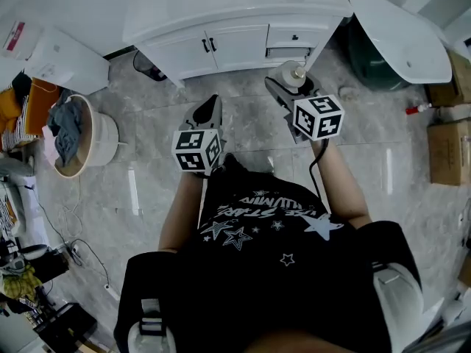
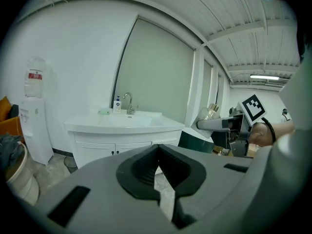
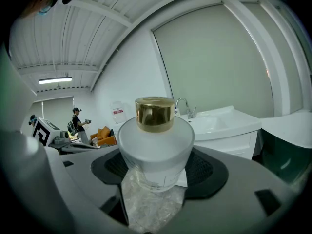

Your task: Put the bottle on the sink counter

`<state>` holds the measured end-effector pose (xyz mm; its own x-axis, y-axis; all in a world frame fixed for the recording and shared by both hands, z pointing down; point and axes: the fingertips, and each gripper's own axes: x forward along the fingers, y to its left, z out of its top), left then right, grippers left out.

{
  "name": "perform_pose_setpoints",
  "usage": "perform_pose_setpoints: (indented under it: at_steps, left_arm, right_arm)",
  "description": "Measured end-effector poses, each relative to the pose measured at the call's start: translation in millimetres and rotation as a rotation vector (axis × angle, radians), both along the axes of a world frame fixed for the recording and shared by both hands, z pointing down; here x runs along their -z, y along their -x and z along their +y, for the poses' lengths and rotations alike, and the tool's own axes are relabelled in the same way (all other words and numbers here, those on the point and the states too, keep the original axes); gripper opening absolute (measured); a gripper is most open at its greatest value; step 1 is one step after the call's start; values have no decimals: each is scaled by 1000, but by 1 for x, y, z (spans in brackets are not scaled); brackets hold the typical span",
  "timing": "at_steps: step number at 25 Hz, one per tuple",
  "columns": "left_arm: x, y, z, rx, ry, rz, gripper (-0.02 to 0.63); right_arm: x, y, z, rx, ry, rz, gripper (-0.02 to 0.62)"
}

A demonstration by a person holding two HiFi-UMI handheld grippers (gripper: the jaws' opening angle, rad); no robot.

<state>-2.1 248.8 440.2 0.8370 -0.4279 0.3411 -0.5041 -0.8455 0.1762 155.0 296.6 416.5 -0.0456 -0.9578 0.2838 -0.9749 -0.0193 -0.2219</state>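
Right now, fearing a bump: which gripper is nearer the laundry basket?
Left. The left gripper hangs right of the basket; the right gripper, holding the bottle, is farther right.

The bottle (image 3: 155,150) is frosted white, with a shiny gold cap (image 3: 154,113). The right tongs (image 1: 288,88) and the left tongs (image 2: 158,152) are grey with black pads (image 2: 139,172); their cubes (image 1: 318,116) carry black-and-white square markers. At twelve o'clock the desk (image 1: 184,9) is white. The floor (image 1: 250,127) is grey marble. The shirt (image 1: 265,271) is black with white stars.
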Motion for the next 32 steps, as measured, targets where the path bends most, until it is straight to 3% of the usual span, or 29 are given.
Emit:
perform_pose_setpoints:
  at_steps: [12,22,32]
  left_arm:
    - [15,22,-149,-26,-21,25,8]
    - [-9,71,-216,17,6,-1,8]
    - [-18,83,-265,88,6,-12,8]
  right_arm:
    - [20,18,-146,-48,-15,-4,321]
    - [1,52,-219,-33,18,-17,321]
    - [-8,58,-290,44,16,-12,321]
